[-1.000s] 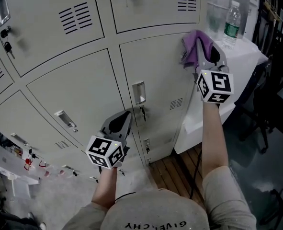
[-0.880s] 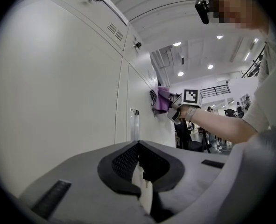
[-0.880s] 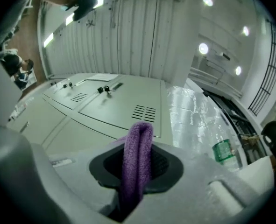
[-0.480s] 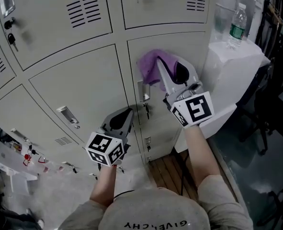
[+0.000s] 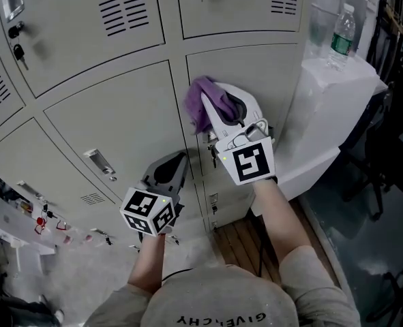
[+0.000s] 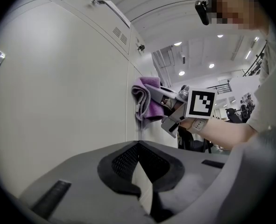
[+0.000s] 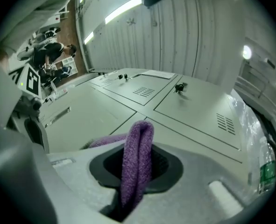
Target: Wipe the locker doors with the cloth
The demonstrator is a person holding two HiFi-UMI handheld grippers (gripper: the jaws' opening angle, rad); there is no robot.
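We hold the right tongs clamped on the purple cloth. A thick fold of it is pinched between the two jaws and stands up past their tips in the right gripper view. The cloth sits just right of centre in the head view. It is bunched against the grey lockers, at the vertical seam between two doors. In the left gripper view it shows at mid-frame, touching the locker face, with the right tongs' marker cube beside it.

Our left tongs are at lower centre of the head view, below and left of the cloth. Their jaws are together with nothing between them. They point at a door that fills the left half of the left gripper view, and we cannot tell whether the tips touch it.

A handle sits on the door at left of centre. A bottle stands on a white cabinet at upper right.
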